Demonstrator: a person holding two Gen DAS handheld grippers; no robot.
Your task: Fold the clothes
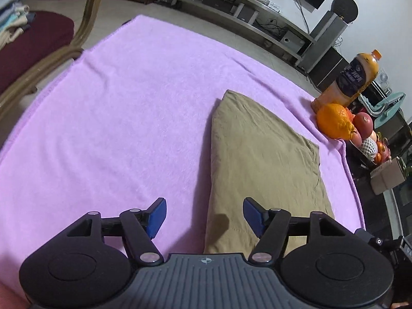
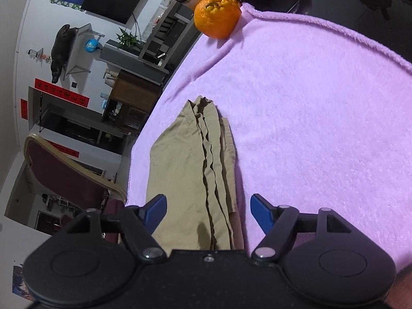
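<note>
A khaki garment (image 1: 262, 162) lies folded into a compact flat stack on the purple blanket (image 1: 116, 118). My left gripper (image 1: 203, 215) is open and empty, hovering over the garment's near left edge. In the right wrist view the same garment (image 2: 185, 164) shows its layered folded edges, lying on the blanket (image 2: 322, 128). My right gripper (image 2: 208, 213) is open and empty just above the garment's near end.
An orange (image 1: 334, 121), an orange juice bottle (image 1: 352, 77) and a fruit tray (image 1: 368, 139) sit at the blanket's right edge. The orange (image 2: 216, 16) also shows in the right wrist view. A maroon chair (image 1: 33, 46) with stacked clothes stands at the left.
</note>
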